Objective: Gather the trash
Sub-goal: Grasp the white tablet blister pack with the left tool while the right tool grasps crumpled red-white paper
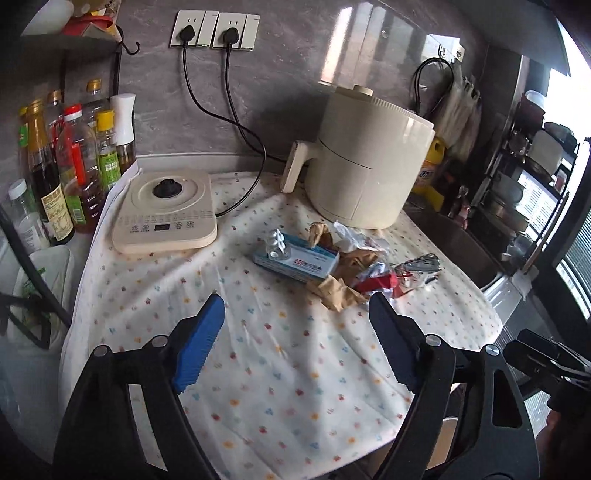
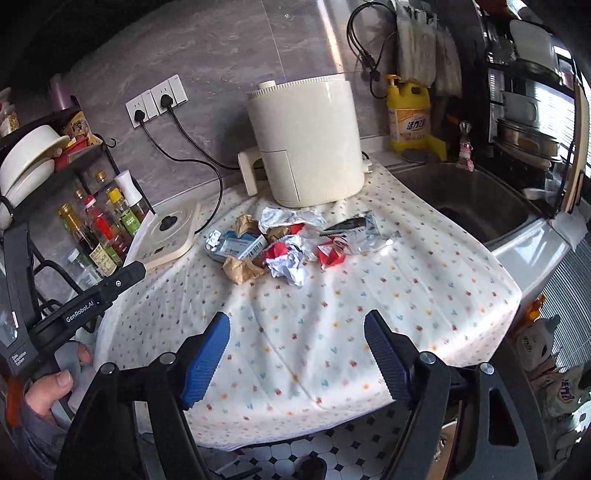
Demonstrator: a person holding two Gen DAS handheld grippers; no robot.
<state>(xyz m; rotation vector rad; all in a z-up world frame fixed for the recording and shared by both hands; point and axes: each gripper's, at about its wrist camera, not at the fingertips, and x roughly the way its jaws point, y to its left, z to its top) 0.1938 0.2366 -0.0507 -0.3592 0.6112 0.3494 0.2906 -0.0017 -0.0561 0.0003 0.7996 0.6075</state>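
Nearest, left tongs [image 1: 295, 325] spread apart, clamped on nothing, above the front edge of the desk [image 1: 258, 369] with its dotted cloth. Likewise right tongs [image 2: 295, 339] apart and bare over the same front edge. Past them, mid-desk, one trash pile [image 2: 280, 243]: one blue-and-white box [image 1: 297, 260] with one blister pack [image 1: 277, 243] on top, three brown paper wads [image 1: 334, 291], red-and-white wrappers and crumpled foil, exact count unclear. Toward the left edge, one induction cooker [image 1: 166, 214]. At the back edge, one cream air fryer [image 1: 369, 158]. Behind, two wall plugs [image 1: 210, 35].
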